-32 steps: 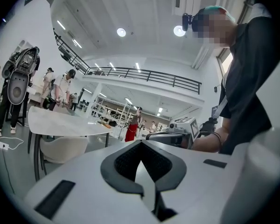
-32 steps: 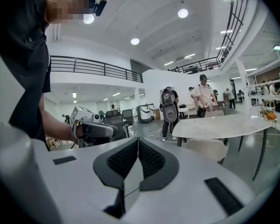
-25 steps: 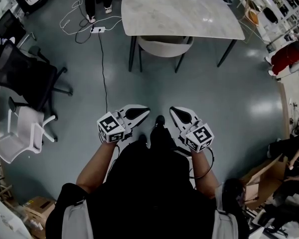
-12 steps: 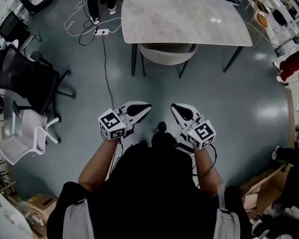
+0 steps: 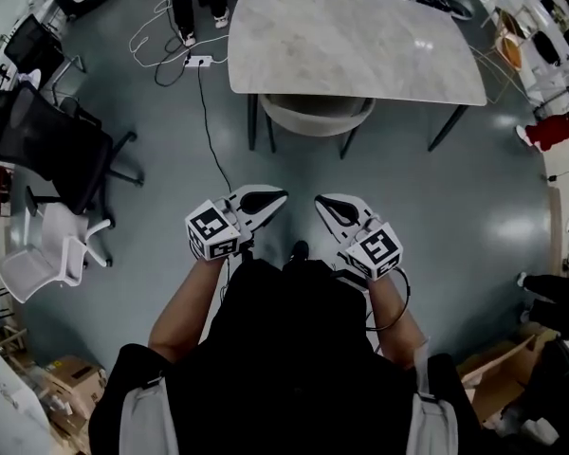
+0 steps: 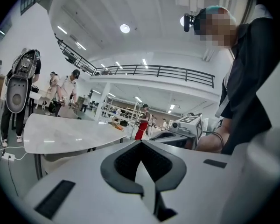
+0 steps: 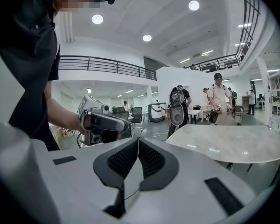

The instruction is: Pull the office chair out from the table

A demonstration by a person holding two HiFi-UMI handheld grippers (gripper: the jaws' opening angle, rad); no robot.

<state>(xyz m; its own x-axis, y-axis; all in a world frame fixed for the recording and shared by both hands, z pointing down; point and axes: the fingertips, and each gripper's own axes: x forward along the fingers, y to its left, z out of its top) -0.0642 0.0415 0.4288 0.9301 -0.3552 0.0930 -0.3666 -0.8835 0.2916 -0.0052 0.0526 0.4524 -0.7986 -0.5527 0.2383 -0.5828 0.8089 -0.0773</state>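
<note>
Facing chair (image 5: 318, 115) tucked under far table (image 5: 351, 36), with left gripper (image 5: 273, 198) and right gripper (image 5: 323, 203) closed on nothing, cable (image 5: 210, 136) lying left.

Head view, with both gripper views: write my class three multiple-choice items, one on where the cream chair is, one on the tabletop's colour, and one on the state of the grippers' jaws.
1. Where is the cream chair?
A. Tucked under the table
B. On top of it
C. Well clear of it

2. What colour is the tabletop?
A. Black
B. Pale, marbled
C. Red

3. How do the jaws of the left gripper and right gripper stand?
A. Both wide apart
B. Left closed on the chair
C. Both together, empty

Key:
1 A: only its curved back shows past the table's near edge.
2 B: the top is light with faint veining.
3 C: each gripper view shows the pads meeting with nothing between them.
</note>
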